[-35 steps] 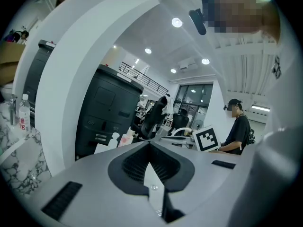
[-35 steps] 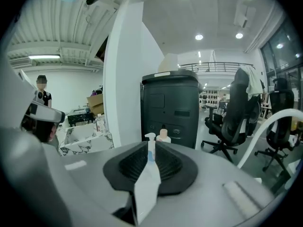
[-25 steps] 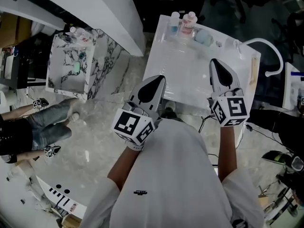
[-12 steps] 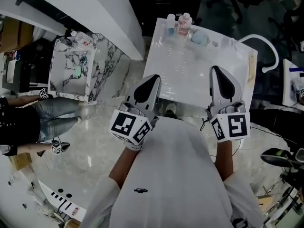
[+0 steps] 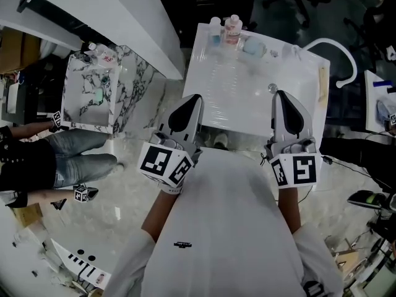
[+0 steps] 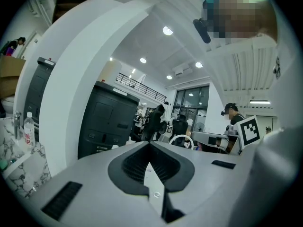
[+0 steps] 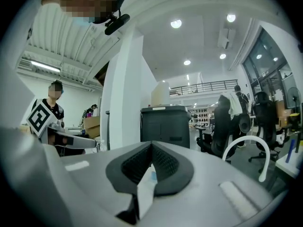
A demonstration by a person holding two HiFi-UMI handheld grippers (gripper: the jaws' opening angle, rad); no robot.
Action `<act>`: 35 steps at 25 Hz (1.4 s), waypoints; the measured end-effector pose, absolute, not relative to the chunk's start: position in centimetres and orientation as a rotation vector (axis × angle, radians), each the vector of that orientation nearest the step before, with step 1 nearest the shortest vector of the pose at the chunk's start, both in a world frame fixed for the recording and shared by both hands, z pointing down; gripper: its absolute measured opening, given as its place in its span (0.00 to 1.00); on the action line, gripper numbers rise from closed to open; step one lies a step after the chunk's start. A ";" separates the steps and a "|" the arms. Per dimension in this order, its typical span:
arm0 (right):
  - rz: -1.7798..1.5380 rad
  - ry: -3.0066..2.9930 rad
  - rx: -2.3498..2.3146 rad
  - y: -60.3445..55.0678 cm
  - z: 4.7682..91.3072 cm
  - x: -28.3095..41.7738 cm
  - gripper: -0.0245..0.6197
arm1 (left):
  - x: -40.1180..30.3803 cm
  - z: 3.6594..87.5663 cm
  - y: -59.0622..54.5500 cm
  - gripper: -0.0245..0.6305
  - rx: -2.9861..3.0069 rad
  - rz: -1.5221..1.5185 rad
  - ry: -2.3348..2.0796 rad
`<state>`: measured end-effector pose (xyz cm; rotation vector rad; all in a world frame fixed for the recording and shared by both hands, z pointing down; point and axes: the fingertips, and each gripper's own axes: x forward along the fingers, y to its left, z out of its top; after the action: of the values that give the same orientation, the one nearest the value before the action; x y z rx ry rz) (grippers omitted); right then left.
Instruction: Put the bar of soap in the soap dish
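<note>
Since the soap looks to be the pale blue lump (image 5: pixel 252 44) beside the bottles (image 5: pixel 224 28) at the far edge of the table (image 5: pixel 235 98), judge it hard and slick, best pinched across its long sides, with the left gripper (image 5: pixel 193 99) and right gripper (image 5: pixel 279 94), both closed on nothing, well short of it.

Table (image 5: pixel 247 98) glossy white; floor (image 5: pixel 124 184) polished, marble-veined; left gripper (image 5: pixel 195 98) and right gripper (image 5: pixel 279 94) matt grey plastic, pads (image 6: pixel 135 162) ribbed black.

White table (image 5: pixel 235 91) at twelve o'clock; black-veined white marble counter (image 5: pixel 139 79) at ten; grey left gripper (image 5: pixel 194 98) and right gripper (image 5: pixel 279 94), with black-and-white marker cubes (image 5: pixel 164 164).
</note>
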<state>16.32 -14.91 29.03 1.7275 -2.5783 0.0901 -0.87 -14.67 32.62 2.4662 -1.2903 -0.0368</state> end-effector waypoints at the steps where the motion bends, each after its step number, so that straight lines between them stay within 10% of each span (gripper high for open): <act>1: 0.088 -2.575 1.729 -14.8 29.1 16.4 0.06 | -0.9 32.6 -14.7 0.05 2.466 -0.039 -1.293; 35: 0.103 -2.593 1.702 -14.1 29.7 15.2 0.06 | -1.1 32.4 -13.8 0.05 2.476 -0.001 -1.278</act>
<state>15.20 -14.10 29.74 1.7020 -2.5933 0.1028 -1.05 -13.80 32.37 2.4759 -1.2777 -0.0014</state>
